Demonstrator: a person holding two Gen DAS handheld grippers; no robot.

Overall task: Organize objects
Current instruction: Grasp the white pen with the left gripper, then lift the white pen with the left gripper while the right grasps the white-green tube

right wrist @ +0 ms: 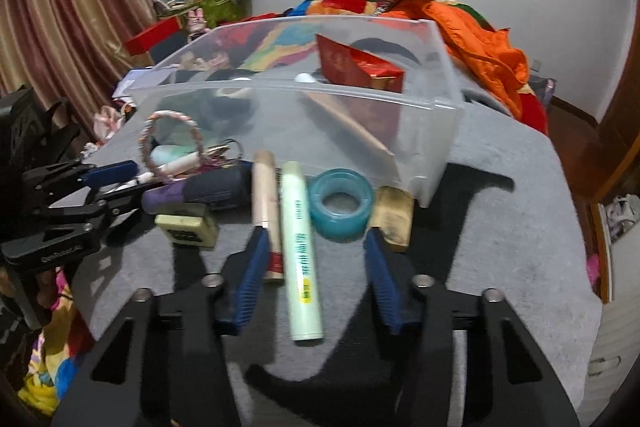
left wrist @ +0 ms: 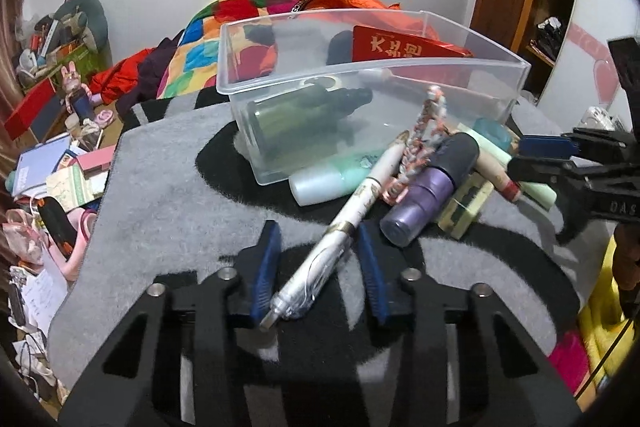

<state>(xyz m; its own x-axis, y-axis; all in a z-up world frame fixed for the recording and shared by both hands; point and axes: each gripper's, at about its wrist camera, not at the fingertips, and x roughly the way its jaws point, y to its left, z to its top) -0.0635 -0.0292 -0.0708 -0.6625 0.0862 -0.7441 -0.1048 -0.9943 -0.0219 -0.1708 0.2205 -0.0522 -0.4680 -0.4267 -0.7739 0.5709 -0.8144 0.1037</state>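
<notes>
A clear plastic bin point(left wrist: 372, 83) sits at twelve o'clock on the grey felt-covered desk point(left wrist: 168, 195), with loose items heaped against its near wall. The left claw point(left wrist: 318, 267) gapes wide around a slim white pen point(left wrist: 348, 215), not gripping it. The right claw point(right wrist: 316, 267) likewise straddles a pale green tube point(right wrist: 300, 251), ungripped, beside a glossy teal tape roll point(right wrist: 341, 203).

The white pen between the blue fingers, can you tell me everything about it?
The white pen is slim, with faint decoration, a gold band and a clear end with a silver tip. It lies slanted on the grey mat, its clear end between the open left gripper, touching neither finger. Its far end rests on the pile beside the bracelet.
</notes>
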